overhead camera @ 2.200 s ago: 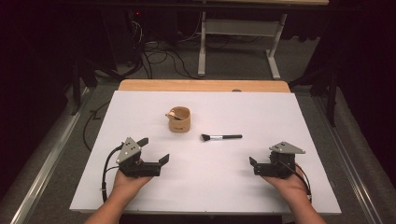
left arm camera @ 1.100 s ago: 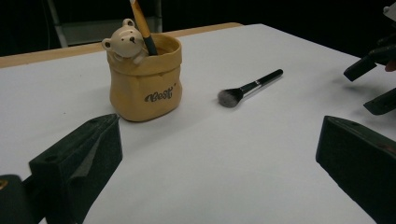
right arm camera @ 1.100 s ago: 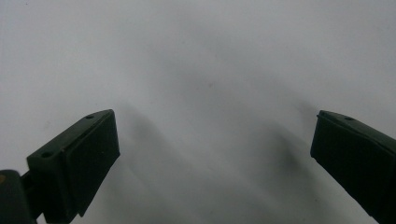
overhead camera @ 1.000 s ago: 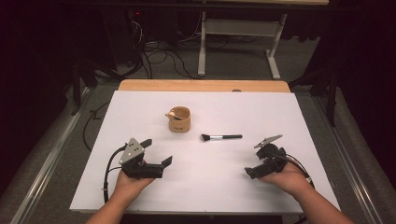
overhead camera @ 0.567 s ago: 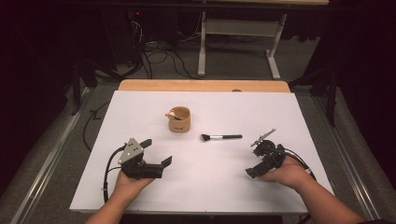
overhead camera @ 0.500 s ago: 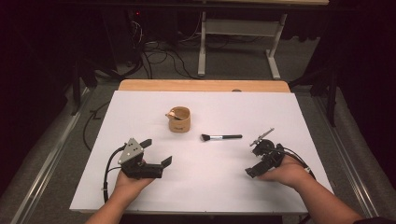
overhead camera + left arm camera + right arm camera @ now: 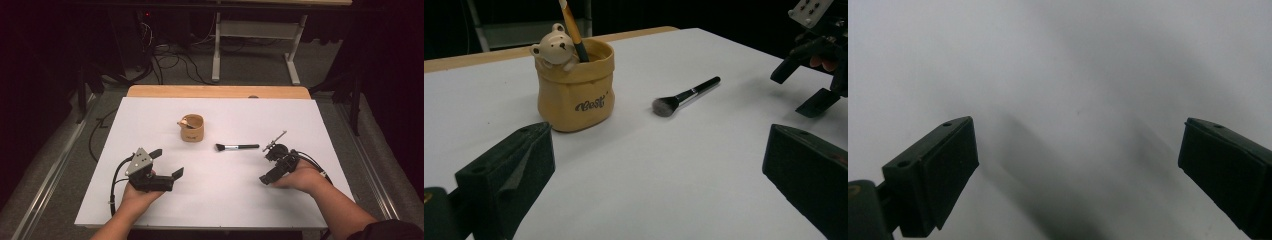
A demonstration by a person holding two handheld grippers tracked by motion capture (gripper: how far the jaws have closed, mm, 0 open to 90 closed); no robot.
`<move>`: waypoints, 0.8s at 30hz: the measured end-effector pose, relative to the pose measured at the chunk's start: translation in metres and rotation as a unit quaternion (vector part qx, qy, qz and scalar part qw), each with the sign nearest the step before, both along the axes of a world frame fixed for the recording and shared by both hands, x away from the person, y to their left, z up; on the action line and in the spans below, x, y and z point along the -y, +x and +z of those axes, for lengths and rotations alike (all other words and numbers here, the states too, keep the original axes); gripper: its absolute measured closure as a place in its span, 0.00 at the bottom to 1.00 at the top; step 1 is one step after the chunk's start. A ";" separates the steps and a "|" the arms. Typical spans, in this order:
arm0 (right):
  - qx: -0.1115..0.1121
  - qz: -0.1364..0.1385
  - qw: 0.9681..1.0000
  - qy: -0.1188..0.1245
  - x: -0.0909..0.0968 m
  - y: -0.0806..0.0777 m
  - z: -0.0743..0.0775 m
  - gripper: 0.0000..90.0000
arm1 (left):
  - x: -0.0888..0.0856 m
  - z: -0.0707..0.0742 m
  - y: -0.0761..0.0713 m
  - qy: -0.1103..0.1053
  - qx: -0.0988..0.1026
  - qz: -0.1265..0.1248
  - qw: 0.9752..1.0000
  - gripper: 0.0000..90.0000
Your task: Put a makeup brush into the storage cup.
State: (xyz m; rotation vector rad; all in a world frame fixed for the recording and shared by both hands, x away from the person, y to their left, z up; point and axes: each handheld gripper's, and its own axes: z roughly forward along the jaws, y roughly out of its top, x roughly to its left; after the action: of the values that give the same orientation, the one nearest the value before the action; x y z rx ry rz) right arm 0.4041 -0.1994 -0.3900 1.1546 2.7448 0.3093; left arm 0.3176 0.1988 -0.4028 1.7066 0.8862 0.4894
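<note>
A white rectangular tabletop [image 7: 220,200] filled the centre of the high view, with a strip of pale wood along its far edge. Near the lower left of that view, the person's left hand [image 7: 136,195] held the left gripper [image 7: 170,162], a black tool with a grey three-cornered plate on top; its jaws stood wide apart and gripped nothing. In the lower right of the high view, the right hand [image 7: 300,177] held the right gripper [image 7: 267,167], tilted down towards the tabletop, with its jaws also spread wide and empty. In the right gripper view the two black jaws rose from the lower corners over bare white surface. A small make-up brush with a black handle, silver ferrule and dark bristles [image 7: 236,147] lay flat on the tabletop just right of centre in the high view, bristles pointing left, near the right gripper but not touching it. In the left gripper view the same brush [image 7: 684,96] lay right of centre, beyond the open jaws. A squat tan sack-shaped ceramic pot with a small bear figure on its rim [image 7: 192,128] stood upright left of the brush, apart from it; in the left gripper view the pot [image 7: 575,95] sat at upper left and held a thin orange-handled brush [image 7: 572,27] leaning inside it.
</note>
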 end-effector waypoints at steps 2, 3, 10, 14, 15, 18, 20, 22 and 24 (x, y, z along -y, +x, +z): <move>0.000 0.004 1.000 0.003 -0.002 0.003 0.002 0.05 | -0.001 0.000 0.000 -0.006 -0.002 -0.003 1.000 0.01; 0.000 0.005 1.000 0.000 -0.003 0.005 0.003 0.05 | -0.001 0.000 0.000 -0.007 -0.002 -0.005 1.000 0.01; 0.003 0.016 1.000 -0.006 -0.013 0.015 0.009 0.05 | 0.000 0.001 -0.001 -0.008 0.002 -0.011 1.000 0.01; 0.006 0.024 1.000 -0.008 -0.018 0.022 0.011 0.07 | -0.001 0.002 -0.002 -0.009 0.008 -0.014 1.000 0.01; 0.005 0.024 1.000 -0.009 -0.019 0.024 0.011 0.07 | -0.001 0.003 -0.002 -0.008 0.008 -0.014 1.000 0.01; 0.005 0.029 0.999 -0.016 -0.023 0.029 0.013 0.07 | -0.001 0.003 -0.002 -0.015 0.008 -0.014 1.000 0.01; 0.004 0.031 0.999 -0.018 -0.026 0.033 0.014 0.07 | -0.002 0.004 -0.003 -0.013 0.012 -0.016 1.000 0.01; 0.008 0.034 0.999 -0.021 -0.030 0.036 0.016 0.07 | -0.003 0.005 -0.003 -0.014 0.014 -0.017 1.000 0.01; 0.012 0.038 0.999 -0.022 -0.034 0.039 0.018 0.06 | -0.003 0.005 -0.003 -0.014 0.015 -0.017 1.000 0.01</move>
State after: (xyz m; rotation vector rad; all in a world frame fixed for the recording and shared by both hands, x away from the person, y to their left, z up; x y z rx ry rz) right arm 0.4428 -0.1650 -0.3719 1.0317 2.7648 0.2674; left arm 0.3143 0.2023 -0.3979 1.6821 0.8379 0.4758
